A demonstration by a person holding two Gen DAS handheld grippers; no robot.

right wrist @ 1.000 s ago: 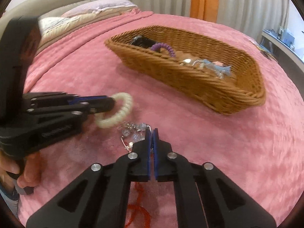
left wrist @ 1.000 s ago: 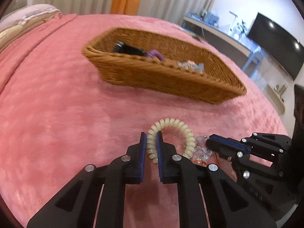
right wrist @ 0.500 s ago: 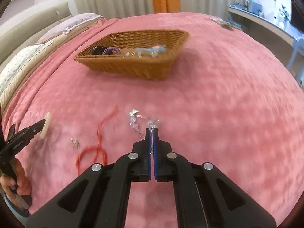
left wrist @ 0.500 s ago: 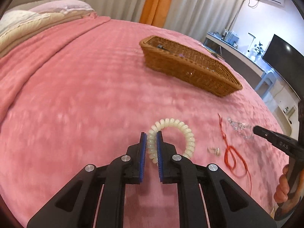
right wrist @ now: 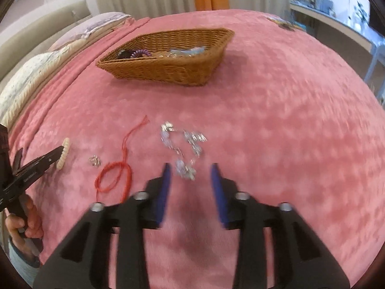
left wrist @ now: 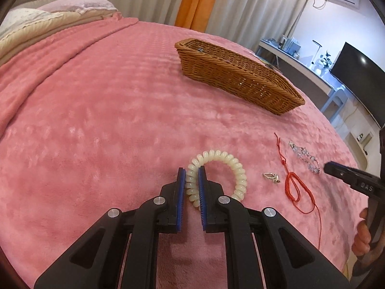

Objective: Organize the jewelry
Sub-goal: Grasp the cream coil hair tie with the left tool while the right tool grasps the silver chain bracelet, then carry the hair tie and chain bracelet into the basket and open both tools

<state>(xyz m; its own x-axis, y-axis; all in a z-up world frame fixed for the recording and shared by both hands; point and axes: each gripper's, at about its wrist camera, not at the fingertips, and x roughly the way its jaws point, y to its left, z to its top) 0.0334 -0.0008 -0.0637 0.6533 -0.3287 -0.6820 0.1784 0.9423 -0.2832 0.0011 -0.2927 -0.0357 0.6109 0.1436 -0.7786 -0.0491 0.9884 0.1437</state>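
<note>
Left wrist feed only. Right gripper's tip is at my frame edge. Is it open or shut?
Observer: Open. The right gripper has its jaws wide apart, with the crystal bracelet lying on the blanket just ahead of them, not gripped.
Operator: Basket contents? I only see its outer wall.
Observer: The basket holds a purple coil tie, a dark item beside it, and pale blue pieces.

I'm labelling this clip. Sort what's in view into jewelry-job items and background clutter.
Job items: cream coil bracelet clamped in the left gripper; crystal bead bracelet lying before the open right gripper; red cord; small silver charm; wicker basket.

Lying about: pillows, curtains, desk, TV.
</note>
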